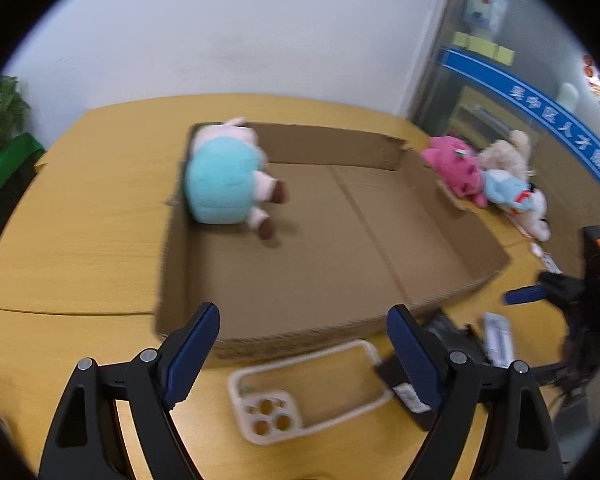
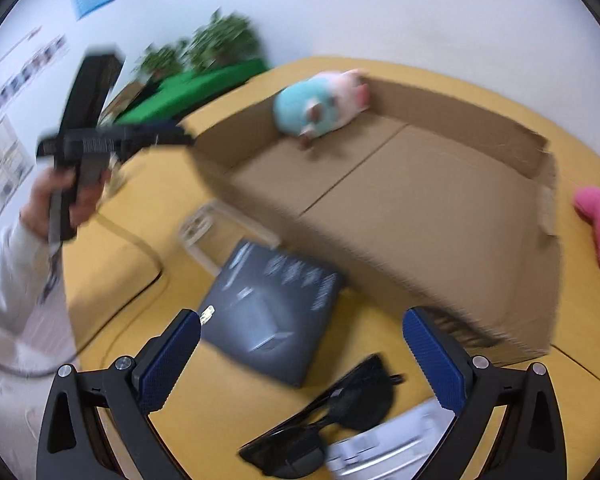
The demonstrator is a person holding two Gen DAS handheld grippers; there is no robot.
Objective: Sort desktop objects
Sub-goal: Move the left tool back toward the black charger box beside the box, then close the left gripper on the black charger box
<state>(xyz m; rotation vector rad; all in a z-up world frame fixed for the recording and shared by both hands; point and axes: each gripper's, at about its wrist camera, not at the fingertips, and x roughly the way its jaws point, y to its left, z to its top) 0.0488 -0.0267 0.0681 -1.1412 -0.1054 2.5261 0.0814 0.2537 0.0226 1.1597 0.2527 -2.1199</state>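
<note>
The right gripper (image 2: 302, 354) is hovering wide open and empty over one pair of sunglasses (image 2: 328, 420) at 6 o'clock; they are looking light, slick and fragile, best pinched at the bridge. The left gripper (image 1: 300, 344) is likewise gaping, holding nothing, above one phone case (image 1: 308, 390). One dark box (image 2: 272, 312) is lying at 12. In the tray (image 2: 420, 216), one soft pig plush (image 1: 226, 178) is sitting at 11; three plushes (image 1: 488, 176) are waiting at 2.

White wall (image 1: 220, 32), wood desk (image 1: 80, 220), plants (image 2: 220, 40)
</note>
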